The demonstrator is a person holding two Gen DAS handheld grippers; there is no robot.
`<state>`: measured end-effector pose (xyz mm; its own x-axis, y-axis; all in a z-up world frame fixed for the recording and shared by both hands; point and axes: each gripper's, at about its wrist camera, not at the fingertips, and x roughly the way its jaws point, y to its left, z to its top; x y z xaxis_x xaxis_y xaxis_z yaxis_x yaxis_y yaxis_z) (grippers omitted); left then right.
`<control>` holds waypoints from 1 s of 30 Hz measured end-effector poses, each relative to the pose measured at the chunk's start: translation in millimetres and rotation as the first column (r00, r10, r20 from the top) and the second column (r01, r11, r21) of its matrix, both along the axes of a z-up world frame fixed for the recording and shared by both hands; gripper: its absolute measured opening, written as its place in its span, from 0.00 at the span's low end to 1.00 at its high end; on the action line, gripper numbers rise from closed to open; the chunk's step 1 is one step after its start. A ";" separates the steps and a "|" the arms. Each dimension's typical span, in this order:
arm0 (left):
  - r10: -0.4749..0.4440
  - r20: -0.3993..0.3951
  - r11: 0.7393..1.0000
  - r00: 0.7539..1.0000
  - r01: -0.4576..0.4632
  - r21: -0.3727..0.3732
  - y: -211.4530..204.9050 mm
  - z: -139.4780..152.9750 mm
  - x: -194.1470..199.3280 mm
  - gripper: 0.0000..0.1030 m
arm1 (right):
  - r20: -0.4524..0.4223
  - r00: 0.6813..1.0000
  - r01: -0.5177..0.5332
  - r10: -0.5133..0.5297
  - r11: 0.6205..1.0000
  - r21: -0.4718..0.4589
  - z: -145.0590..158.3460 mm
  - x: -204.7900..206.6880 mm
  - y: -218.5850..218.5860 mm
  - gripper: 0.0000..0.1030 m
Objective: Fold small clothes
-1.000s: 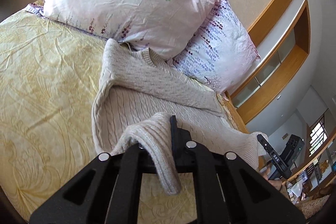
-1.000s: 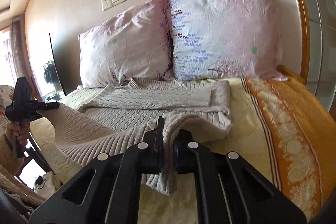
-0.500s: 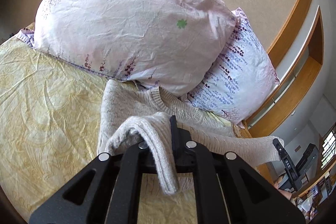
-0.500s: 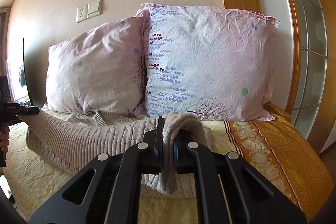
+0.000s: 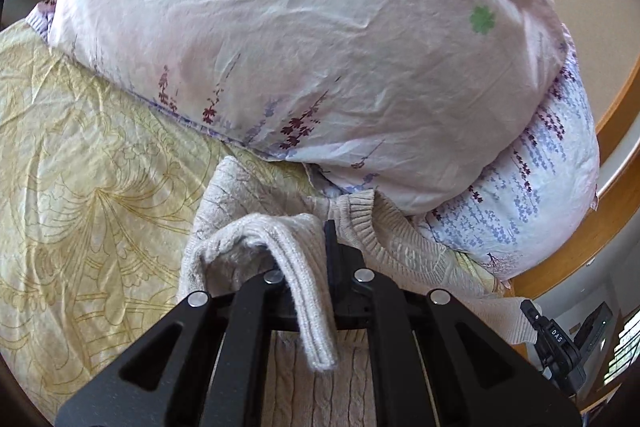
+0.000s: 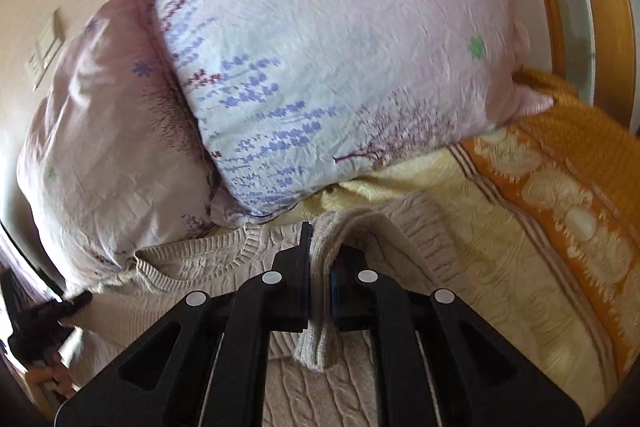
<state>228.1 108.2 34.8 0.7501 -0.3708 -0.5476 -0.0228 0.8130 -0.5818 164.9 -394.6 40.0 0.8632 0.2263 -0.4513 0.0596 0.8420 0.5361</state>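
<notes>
A beige cable-knit sweater (image 5: 404,247) lies on the bed with its ribbed collar close under the pillows. My left gripper (image 5: 320,239) is shut on a ribbed edge of the sweater, and a strip of knit hangs back over the jaws. My right gripper (image 6: 318,243) is shut on the other end of the same edge of the sweater (image 6: 192,263). Both grippers hold the edge just above the collar end, so the knit is doubled over itself. At the left edge of the right wrist view the left gripper's black body and a hand show.
Two floral pillows (image 5: 304,39) (image 6: 320,59) lean against the wall right in front of both grippers. The yellow patterned bedspread (image 5: 80,195) stretches left; an orange border (image 6: 568,195) runs on the right. A wooden headboard frame (image 5: 616,107) and a wall switch (image 6: 44,51) stand behind.
Both grippers have carried the sweater's edge forward over its body toward the collar and pillows, which now fill the views. The right gripper has rolled, tilting its view.
</notes>
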 end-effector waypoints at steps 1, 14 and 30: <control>0.010 -0.012 1.000 1.000 -0.010 -0.005 -1.0 -3.6 3.0 0.05 | -0.033 0.999 0.017 -0.015 0.998 0.063 -7.8 5.4 -4.1 0.07; 0.025 -0.034 0.999 0.999 -0.026 -0.028 -7.9 -18.4 15.1 0.08 | -0.103 0.995 0.028 0.011 0.927 0.374 -51.4 30.6 -26.7 0.17; -0.078 0.125 0.961 0.989 0.108 -0.253 -12.9 -8.1 16.7 0.75 | 0.220 0.940 -0.339 0.259 0.758 0.558 -31.9 44.2 -13.0 0.87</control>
